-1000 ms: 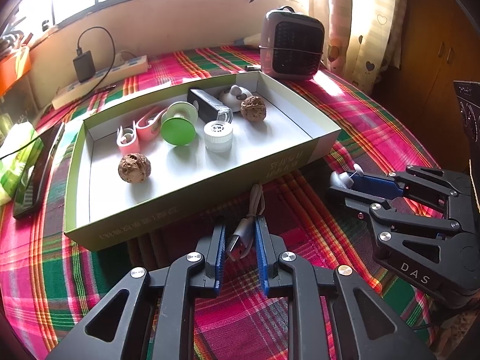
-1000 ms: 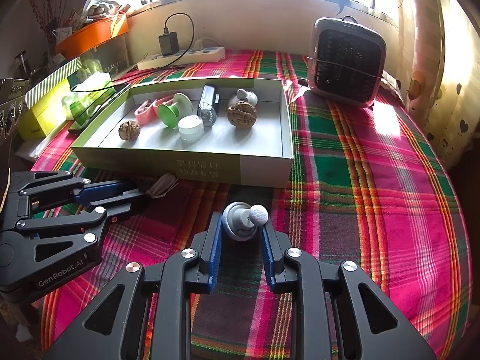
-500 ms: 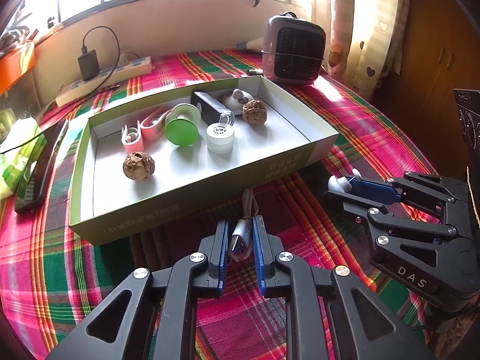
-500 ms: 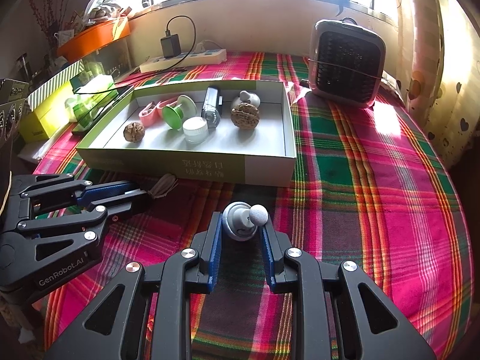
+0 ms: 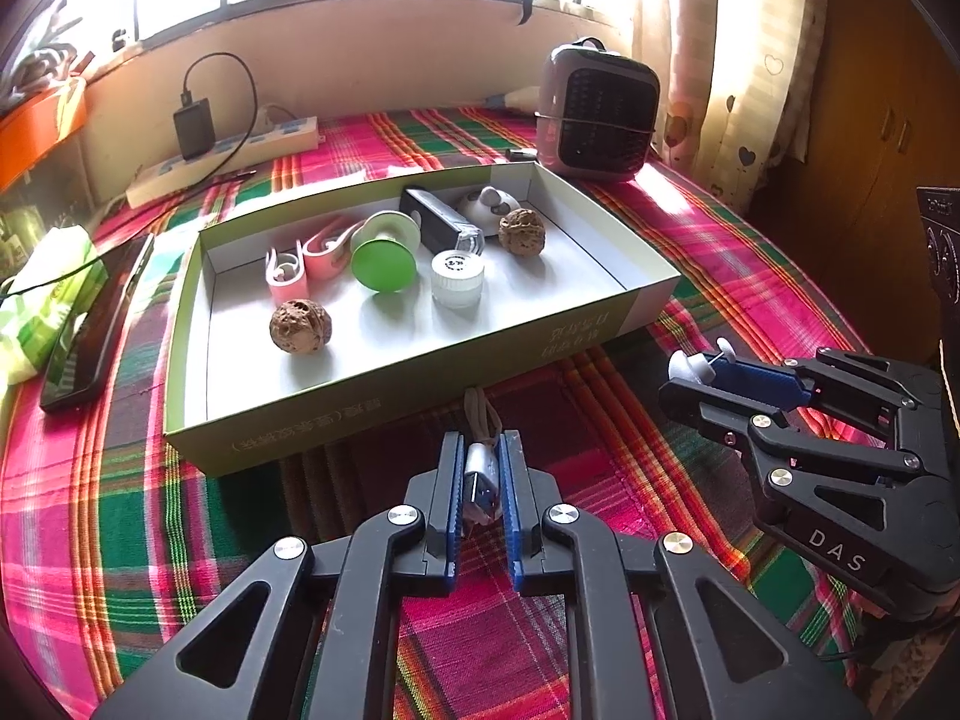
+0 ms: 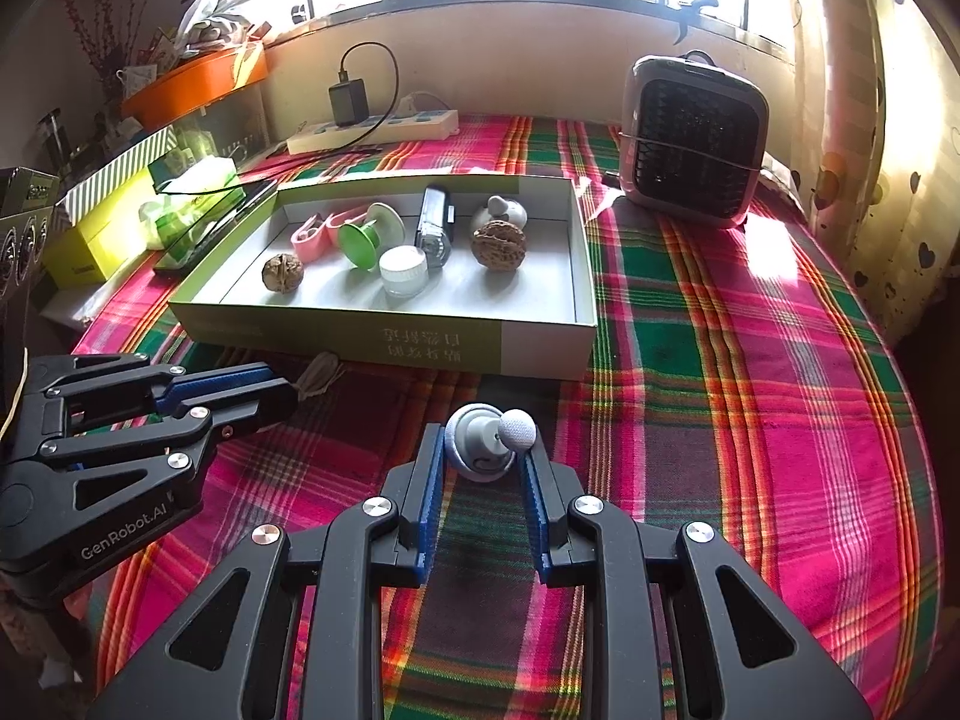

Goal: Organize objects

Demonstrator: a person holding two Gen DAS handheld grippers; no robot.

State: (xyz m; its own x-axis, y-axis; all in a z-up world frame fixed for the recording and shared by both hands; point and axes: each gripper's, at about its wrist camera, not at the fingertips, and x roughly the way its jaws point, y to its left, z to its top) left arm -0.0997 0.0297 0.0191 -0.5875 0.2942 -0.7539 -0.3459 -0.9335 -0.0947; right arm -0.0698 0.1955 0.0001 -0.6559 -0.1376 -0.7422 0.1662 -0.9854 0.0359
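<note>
Both items are now gripped: the left gripper (image 5: 482, 468) has closed on the cable (image 5: 482, 471); the right gripper (image 6: 483, 450), seemingly tight, pinches the knob (image 6: 480, 441). Box (image 5: 384, 414) at 12 o'clock awaits.

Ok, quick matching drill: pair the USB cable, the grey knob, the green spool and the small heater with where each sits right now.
1 USB cable
2 grey knob
3 green spool
4 small heater

A inside the box
B in the right hand-held gripper
C on the cloth beyond the box
D in the left hand-held gripper

Pairs: 1-D, 2-B, 3-A, 4-C
</note>
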